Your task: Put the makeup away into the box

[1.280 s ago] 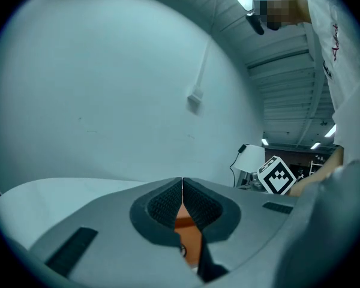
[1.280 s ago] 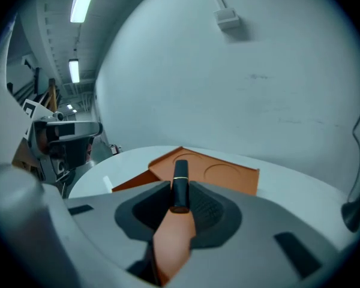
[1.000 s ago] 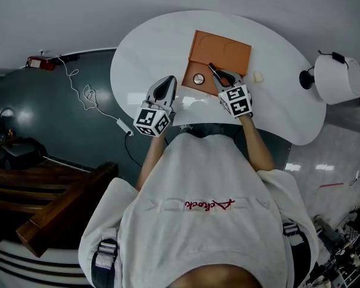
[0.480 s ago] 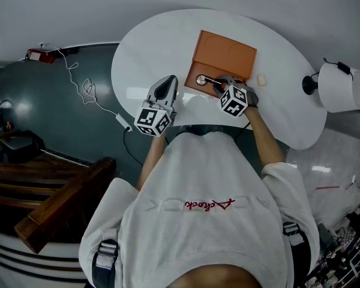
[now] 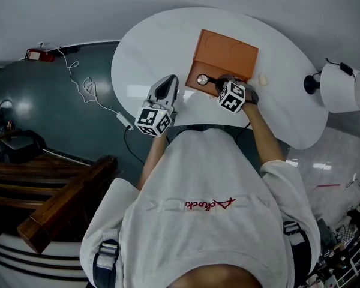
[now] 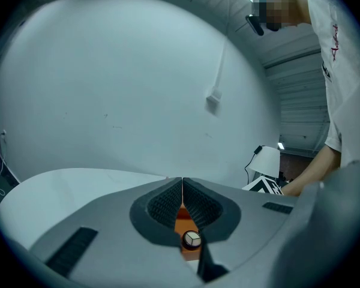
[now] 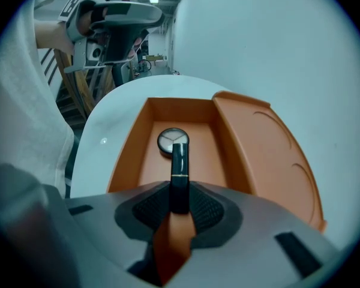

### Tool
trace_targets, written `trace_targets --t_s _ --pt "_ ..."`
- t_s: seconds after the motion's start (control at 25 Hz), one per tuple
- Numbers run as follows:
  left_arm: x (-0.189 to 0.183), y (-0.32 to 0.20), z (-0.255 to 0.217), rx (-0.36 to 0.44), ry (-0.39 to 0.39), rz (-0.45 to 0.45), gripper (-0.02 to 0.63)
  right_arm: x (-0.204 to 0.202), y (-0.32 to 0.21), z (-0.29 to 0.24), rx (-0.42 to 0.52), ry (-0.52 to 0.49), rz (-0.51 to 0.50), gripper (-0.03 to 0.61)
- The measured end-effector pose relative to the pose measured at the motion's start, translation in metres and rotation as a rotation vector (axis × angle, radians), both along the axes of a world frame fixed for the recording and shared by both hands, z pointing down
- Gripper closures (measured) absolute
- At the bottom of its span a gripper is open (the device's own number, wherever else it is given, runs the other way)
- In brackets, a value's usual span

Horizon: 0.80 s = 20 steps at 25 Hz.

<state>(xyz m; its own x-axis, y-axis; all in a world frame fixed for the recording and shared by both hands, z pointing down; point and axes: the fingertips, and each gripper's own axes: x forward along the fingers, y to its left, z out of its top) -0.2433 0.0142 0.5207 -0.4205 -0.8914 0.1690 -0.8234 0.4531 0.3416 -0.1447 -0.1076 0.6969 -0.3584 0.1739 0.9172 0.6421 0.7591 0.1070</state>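
An orange box (image 5: 211, 77) with its lid (image 5: 228, 51) laid open stands on the white table (image 5: 150, 47). A round compact (image 5: 202, 79) lies in the box tray (image 7: 198, 125). My right gripper (image 5: 218, 83) hangs tilted down over the tray, shut on a black lipstick tube (image 7: 179, 179) with a gold band; the tube's tip points at the compact (image 7: 172, 141). My left gripper (image 5: 168, 81) hovers left of the box, its jaws shut with nothing between them (image 6: 182, 188). Through the gap under its jaws show the compact (image 6: 191, 239) and the orange box (image 6: 183, 212).
A small cream object (image 5: 262, 78) lies on the table right of the box. A white lamp (image 5: 344, 86) stands at the table's right end. A cable with an adapter (image 5: 125, 121) trails over the dark floor to the left. The person's body fills the near side.
My right gripper has sunk and rolled, bringing the lipstick tube down over the box tray so it now points toward the compact. The left gripper has stayed put.
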Motion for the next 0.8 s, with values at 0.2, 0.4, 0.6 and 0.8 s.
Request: trace_targets --t_s 0.2,0.4,0.6,0.8 --pt "-0.001 -0.001 -0.001 0.001 -0.002 0.007 0.601 0.001 0.001 0.002 0.011 0.006 -0.011 0.469" --pt "-0.002 -0.001 -0.004 0.004 -0.009 0.014 0.601 -0.002 -0.001 -0.001 0.01 -0.009 -0.003 0.374" --pt "-0.003 -0.005 -0.007 0.011 -0.016 0.033 0.601 -0.005 0.003 -0.015 0.0 -0.076 0.012 0.371" --pt "0.002 -0.015 -0.01 0.019 -0.025 0.068 0.601 -0.009 0.002 -0.037 -0.007 -0.177 0.059 0.405"
